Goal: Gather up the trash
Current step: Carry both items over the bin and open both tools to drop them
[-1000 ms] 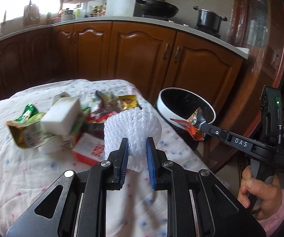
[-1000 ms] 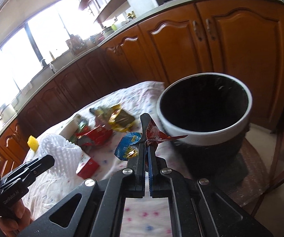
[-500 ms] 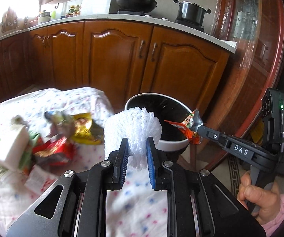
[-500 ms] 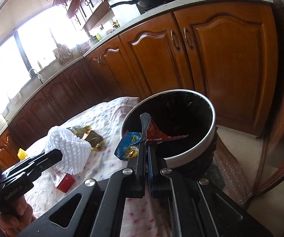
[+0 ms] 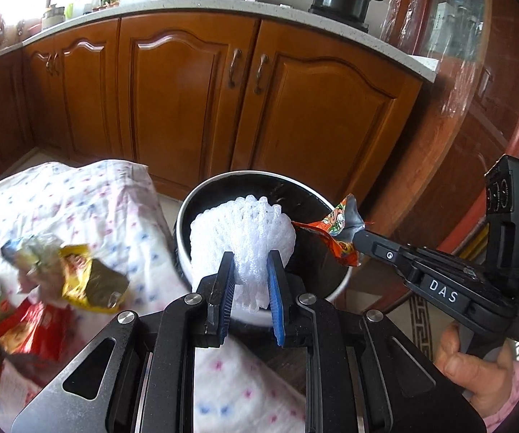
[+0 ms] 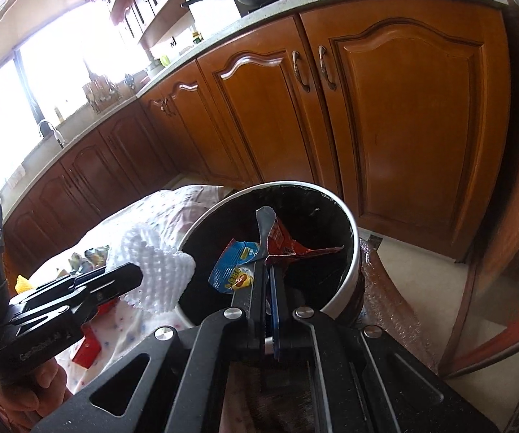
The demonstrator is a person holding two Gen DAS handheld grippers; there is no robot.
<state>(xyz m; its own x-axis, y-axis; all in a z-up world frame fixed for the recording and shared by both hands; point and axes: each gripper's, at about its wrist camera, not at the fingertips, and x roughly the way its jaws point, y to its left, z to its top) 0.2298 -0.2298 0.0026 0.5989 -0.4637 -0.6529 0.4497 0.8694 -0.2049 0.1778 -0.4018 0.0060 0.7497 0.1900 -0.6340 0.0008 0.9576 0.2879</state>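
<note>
Left tool [image 5: 248, 281] pinching foam net [image 5: 241, 231] upright, over bin [image 5: 201, 195]

Black hand-held gripper [image 5: 249, 281], blue pads, silver screws.

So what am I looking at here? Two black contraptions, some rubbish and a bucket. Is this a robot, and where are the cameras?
No robot arm here: a person holds one black two-fingered claw in each hand, and each claw carries a wide-angle camera looking forward along its fingers. That is why the pictures bulge.

One picture is from the left claw. It is shut on a white foam fruit net, held over the white-rimmed bin. The other claw enters from the right, with the person's hand on its handle.

The other picture is from the right claw, shut on crumpled snack wrappers, also above the bin's dark opening.

More wrappers lie on the flowered tablecloth. Behind are wooden kitchen cabinets.
</note>
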